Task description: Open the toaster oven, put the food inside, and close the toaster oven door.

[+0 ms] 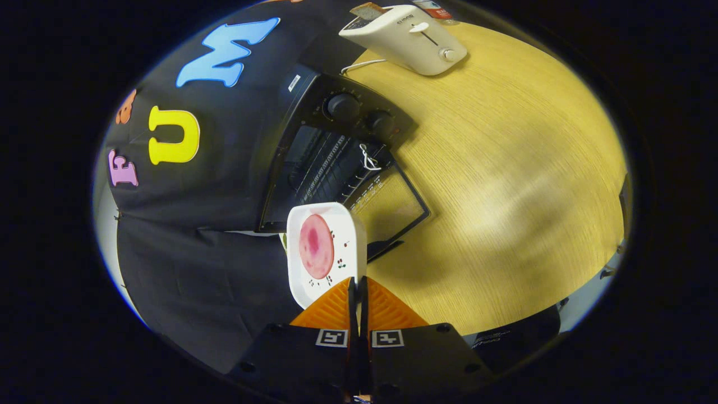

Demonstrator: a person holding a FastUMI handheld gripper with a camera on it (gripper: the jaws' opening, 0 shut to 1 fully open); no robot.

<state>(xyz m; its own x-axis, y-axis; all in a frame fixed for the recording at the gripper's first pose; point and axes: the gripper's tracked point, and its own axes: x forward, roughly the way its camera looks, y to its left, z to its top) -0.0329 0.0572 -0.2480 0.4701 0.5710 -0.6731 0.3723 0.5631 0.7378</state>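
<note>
Two fingers of the gripper [357, 283] are pinched together on the near rim of the white plate [325, 252], holding it with the pink food slice [316, 247] on top. Plate sits just ahead of the fingers, near the toaster oven [336, 151], whose door [390, 205] is already dropped open onto the wooden table [505, 196]. Rack inside is visible. Judgement: step is loading. Keep the plate level so the slice stays put, line it up with the opening, slide it in over the door, then release. White toaster [406, 36] sits well beyond.

Staged kitchen booth: toaster oven [336, 151] and toaster [406, 39] (cloth-walled) on wooden table [505, 168].
</note>
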